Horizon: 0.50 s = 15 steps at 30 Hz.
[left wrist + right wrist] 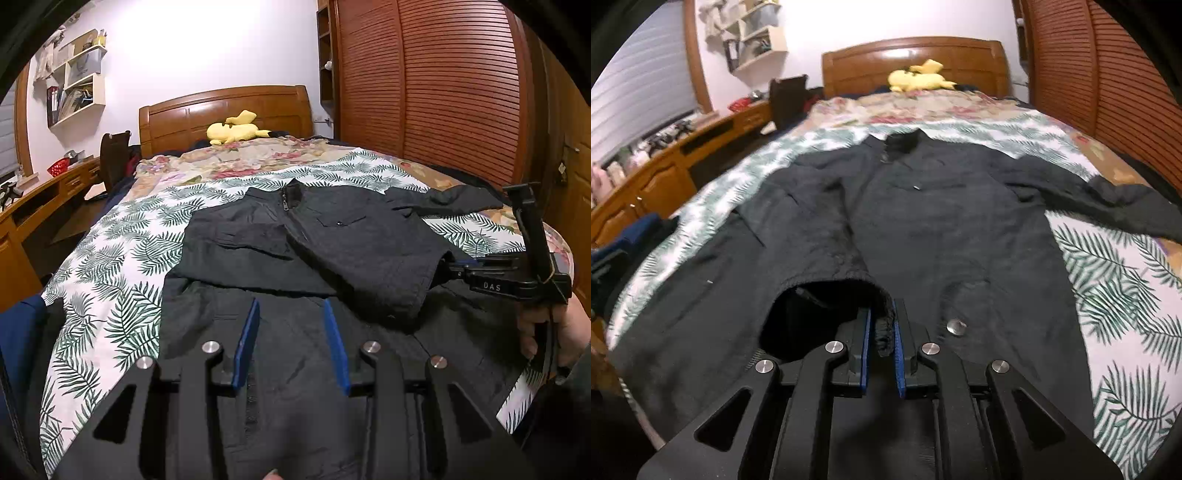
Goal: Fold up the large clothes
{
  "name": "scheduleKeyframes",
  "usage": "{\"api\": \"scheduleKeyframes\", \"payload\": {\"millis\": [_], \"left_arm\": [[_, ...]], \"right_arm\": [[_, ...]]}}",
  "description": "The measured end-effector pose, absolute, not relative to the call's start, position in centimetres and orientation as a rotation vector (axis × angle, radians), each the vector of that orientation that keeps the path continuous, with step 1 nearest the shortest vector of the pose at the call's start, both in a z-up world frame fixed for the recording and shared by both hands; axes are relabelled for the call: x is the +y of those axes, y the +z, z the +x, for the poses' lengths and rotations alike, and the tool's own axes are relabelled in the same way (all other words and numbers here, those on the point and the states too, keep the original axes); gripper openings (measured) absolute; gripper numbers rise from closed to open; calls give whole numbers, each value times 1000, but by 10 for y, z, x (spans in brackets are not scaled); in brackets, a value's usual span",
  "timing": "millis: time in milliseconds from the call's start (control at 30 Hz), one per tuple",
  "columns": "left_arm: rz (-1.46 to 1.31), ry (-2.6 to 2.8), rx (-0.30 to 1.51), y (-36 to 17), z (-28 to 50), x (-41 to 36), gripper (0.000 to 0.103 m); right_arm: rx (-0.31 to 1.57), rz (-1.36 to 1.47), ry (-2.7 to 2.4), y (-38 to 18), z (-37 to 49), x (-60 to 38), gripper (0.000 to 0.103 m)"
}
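A dark grey zip jacket (351, 236) lies face up on the fern-print bedsheet (110, 258), collar toward the headboard. One sleeve (454, 199) stretches out to the right. My left gripper (291, 302) hovers over the jacket's lower part, its blue pads apart with only flat cloth beneath them. At the right, my right gripper (448, 267), held by a hand (554, 332), lifts the jacket's front panel by its edge. In the right wrist view the right gripper (882, 310) has its pads nearly together, pinching a bunched hem of the jacket (923, 221).
A yellow plush toy (236, 129) rests by the wooden headboard (221, 110). A slatted wardrobe (443, 92) runs along the right side. A wooden desk (37, 206) stands on the left, and blue cloth (18, 332) lies at the bed's near left edge.
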State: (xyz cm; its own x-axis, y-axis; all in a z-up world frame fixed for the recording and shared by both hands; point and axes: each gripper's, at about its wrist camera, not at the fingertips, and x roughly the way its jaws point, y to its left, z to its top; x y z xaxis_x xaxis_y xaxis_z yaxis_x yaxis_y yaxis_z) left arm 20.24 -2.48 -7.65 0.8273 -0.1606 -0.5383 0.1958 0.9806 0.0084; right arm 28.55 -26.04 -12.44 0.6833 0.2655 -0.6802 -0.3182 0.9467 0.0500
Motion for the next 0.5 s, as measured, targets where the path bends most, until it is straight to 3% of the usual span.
{"api": "scheduleKeyframes", "payload": {"millis": [33, 200, 500], "left_arm": [[65, -191, 566, -77, 203, -25, 35], [70, -194, 565, -76, 202, -28, 35], [71, -194, 564, -76, 201, -28, 35]], "right_arm": [[748, -76, 318, -125, 287, -261, 15], [648, -102, 282, -104, 271, -270, 57], [590, -105, 447, -89, 254, -244, 59]]}}
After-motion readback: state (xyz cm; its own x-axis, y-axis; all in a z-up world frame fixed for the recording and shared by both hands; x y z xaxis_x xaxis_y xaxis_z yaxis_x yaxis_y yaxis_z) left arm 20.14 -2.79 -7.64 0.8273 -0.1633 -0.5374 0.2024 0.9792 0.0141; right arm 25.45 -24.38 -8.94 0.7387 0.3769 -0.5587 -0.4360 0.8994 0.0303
